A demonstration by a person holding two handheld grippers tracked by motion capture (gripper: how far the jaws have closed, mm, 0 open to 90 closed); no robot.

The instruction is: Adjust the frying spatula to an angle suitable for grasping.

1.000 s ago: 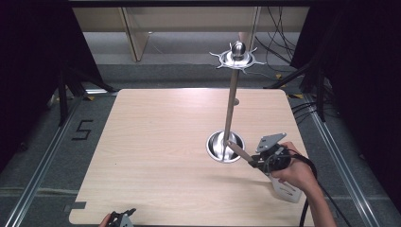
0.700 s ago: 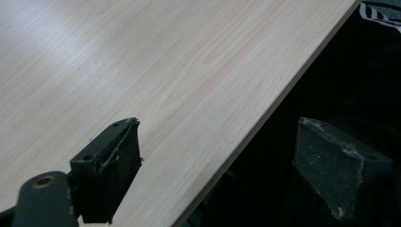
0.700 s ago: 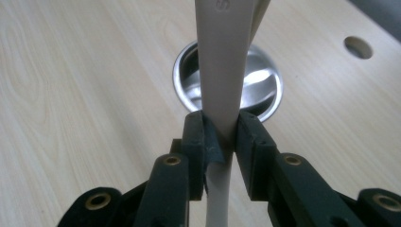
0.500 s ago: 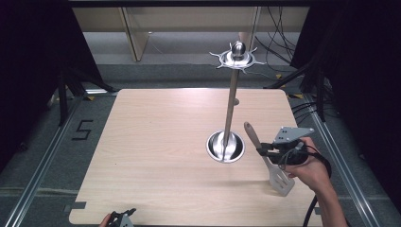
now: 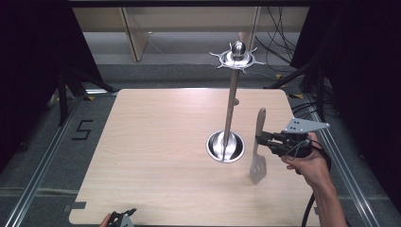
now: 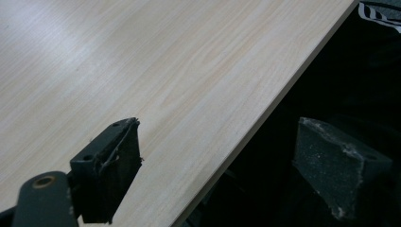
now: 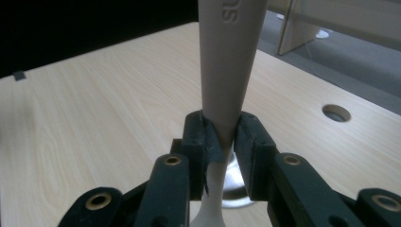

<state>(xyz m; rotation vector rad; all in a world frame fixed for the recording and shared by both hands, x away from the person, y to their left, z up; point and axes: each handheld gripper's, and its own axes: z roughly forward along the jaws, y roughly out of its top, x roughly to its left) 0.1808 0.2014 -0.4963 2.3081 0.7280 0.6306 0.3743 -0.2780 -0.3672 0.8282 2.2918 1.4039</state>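
**Spatula pinched upright beside the metal stand**

The right hand-held gripper (image 5: 259, 138) is over the right part of the table (image 5: 156, 142), with the person's right hand (image 5: 309, 163) behind it. Its jaws are pressed onto the neck of a beige spatula (image 5: 258, 146), which stands roughly upright: the handle rises above the jaws and the slotted blade hangs below them, over the near right part of the table. Whether the blade touches the wood cannot be told. In the right gripper view the spatula (image 7: 227, 71) runs up between the two black jaws, clamped where the handle narrows, with raised lettering partly visible at the top edge.

Just left of the spatula stands a metal stand (image 5: 230, 109): a round shiny base on the table, a thin pole, and a spiked disc with a ball on top. The spatula and the stand are apart, with the gripper's jaws pointing towards the pole.

The left hand-held gripper (image 5: 122, 218) sits at the near edge of the table, left of centre. In the left gripper view its jaws are spread wide with nothing between them, one over the wood, the other past the table's edge.
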